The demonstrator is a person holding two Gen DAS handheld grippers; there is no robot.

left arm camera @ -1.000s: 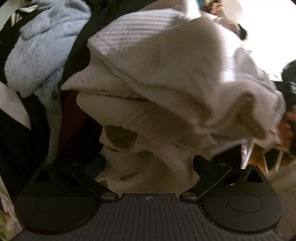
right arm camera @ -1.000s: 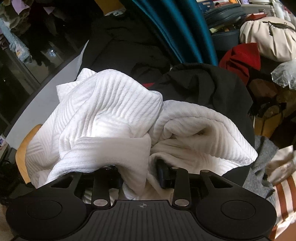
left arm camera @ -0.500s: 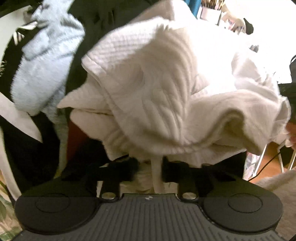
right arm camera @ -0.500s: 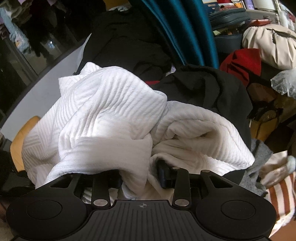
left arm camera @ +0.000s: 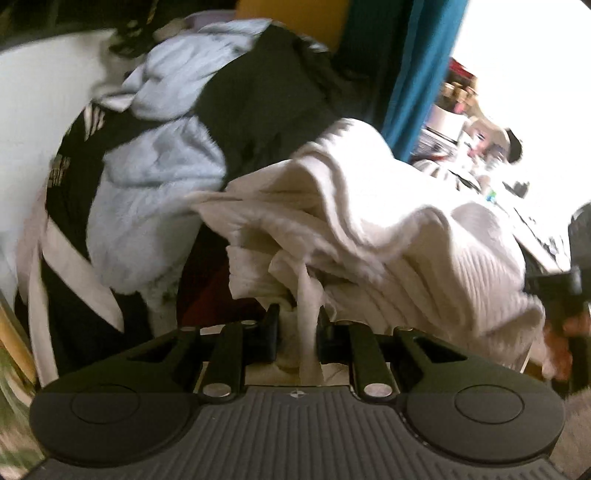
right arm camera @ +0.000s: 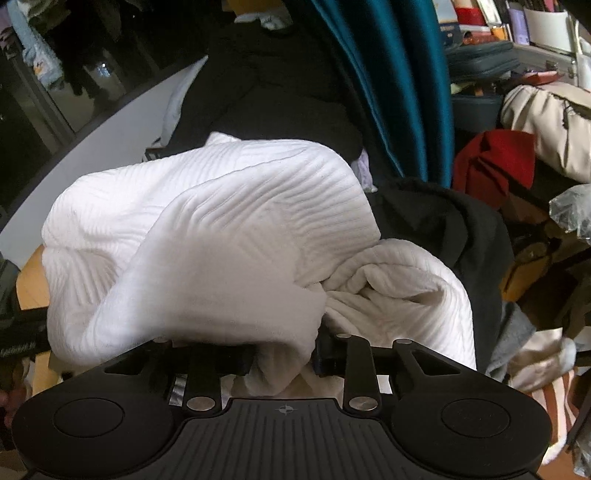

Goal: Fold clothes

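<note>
The white ribbed knit garment (left arm camera: 388,236) hangs bunched between both tools, raised above a heap of other clothes; take it as the reference. The left tool (left arm camera: 295,332) has nearly closed its jaws, having just closed from wide open, and they pinch a narrow strip of the white fabric. The right tool (right arm camera: 284,354) is closed on a thick fold of the same garment (right arm camera: 207,236), its jaws having just narrowed a little. Left of the garment in the left wrist view lies a pale blue fleecy garment (left arm camera: 155,177) on black clothing (left arm camera: 266,96). Behind the garment hangs a teal curtain (right arm camera: 391,85). Right of it in the right wrist view sit a red cloth (right arm camera: 495,162), a beige bag (right arm camera: 546,122) and shelves of books (right arm camera: 480,22). A pale flat surface (right arm camera: 110,136) extends left behind the garment.
</note>
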